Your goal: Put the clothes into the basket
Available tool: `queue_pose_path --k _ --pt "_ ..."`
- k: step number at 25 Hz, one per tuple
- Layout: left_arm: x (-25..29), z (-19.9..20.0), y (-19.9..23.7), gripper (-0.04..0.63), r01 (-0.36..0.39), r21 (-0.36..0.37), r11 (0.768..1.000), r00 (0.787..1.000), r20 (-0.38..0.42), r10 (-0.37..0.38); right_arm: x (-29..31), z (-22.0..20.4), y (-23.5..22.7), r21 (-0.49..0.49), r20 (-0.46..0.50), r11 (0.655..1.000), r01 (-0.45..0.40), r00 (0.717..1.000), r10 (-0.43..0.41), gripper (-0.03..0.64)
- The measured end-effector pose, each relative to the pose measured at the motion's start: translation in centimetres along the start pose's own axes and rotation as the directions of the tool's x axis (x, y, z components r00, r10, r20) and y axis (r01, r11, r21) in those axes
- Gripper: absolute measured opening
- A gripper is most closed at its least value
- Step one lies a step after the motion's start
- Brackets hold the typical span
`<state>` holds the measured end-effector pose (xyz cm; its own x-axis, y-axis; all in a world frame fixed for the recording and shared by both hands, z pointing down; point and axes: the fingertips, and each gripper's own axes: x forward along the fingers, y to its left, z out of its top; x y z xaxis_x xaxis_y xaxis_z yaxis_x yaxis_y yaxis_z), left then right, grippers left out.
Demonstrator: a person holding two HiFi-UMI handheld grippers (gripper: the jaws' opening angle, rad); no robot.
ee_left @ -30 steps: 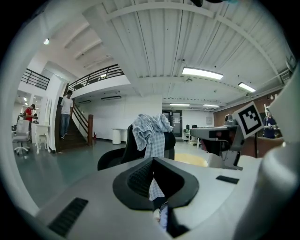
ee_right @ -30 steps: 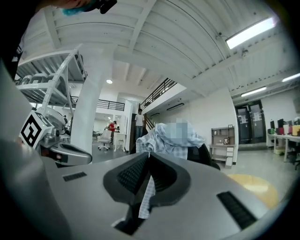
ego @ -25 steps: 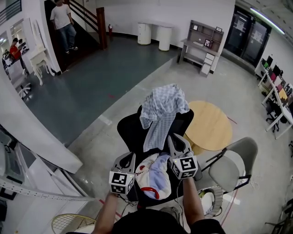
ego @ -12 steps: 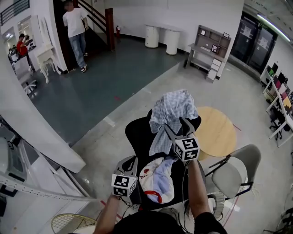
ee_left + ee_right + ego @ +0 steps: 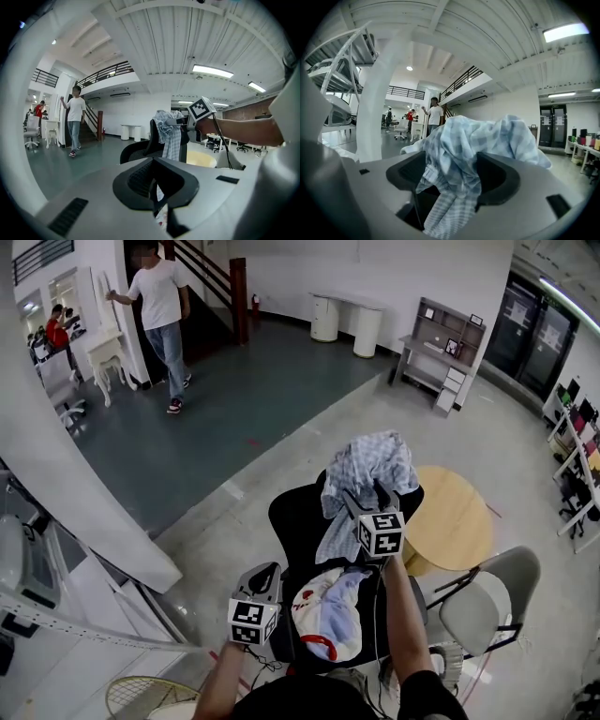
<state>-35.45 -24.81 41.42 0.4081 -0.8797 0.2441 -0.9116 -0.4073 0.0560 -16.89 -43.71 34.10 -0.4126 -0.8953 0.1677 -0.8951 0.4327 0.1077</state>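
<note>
A blue-checked shirt [image 5: 367, 460] hangs over the backrest of a black office chair [image 5: 295, 521]. My right gripper [image 5: 367, 496] reaches into it. Its jaws have just been opening and now stand wide, with the shirt's [image 5: 473, 140] folds loose between them. A white, light-blue and red garment [image 5: 328, 610] lies bunched on the seat. My left gripper [image 5: 264, 575] hovers at the seat's left edge, shut and empty. In the left gripper view the shirt [image 5: 171, 133] and the right gripper [image 5: 176, 121] show ahead. A pale wire basket [image 5: 131, 695] sits on the floor at the lower left.
A round wooden table [image 5: 459, 521] and a grey chair [image 5: 487, 601] stand right of the black chair. A white rack [image 5: 56, 615] and a white column [image 5: 75, 484] close off the left. A person [image 5: 164, 306] walks near the stairs at the back.
My right gripper moved from the pile on the seat forward to the shirt on the backrest, and its jaws opened. The person by the stairs walked closer.
</note>
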Motion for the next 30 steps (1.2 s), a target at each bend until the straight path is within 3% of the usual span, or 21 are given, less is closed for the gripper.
queue_pose_path --k 7,11,16,24,30 --pt "-0.6 -0.6 1.5 0.006 -0.02 -0.007 1.0 1.0 -0.006 0.02 0.9 -1.1 0.3 0.03 -0.038 0.999 0.02 0.999 -0.019 0.331" --pt "-0.7 -0.8 1.7 0.006 -0.023 -0.011 1.0 1.0 -0.013 0.023 0.5 -1.2 -0.4 0.022 -0.048 0.998 0.062 0.997 -0.061 0.168" --pt "-0.8 -0.8 1.4 0.006 -0.023 -0.011 1.0 1.0 -0.009 0.023 0.0 -0.9 -1.0 0.025 -0.033 0.997 0.073 0.997 -0.072 0.085" --pt "-0.9 -0.3 0.9 0.006 -0.024 -0.011 1.0 1.0 -0.005 0.024 -3.4 3.1 -2.2 0.043 0.103 0.997 0.065 0.992 -0.069 0.066" --pt "-0.5 0.1 -1.4 0.006 0.014 -0.001 1.0 1.0 0.001 -0.014 -8.3 5.9 -4.8 0.1 0.196 0.99 0.095 0.974 -0.113 0.065"
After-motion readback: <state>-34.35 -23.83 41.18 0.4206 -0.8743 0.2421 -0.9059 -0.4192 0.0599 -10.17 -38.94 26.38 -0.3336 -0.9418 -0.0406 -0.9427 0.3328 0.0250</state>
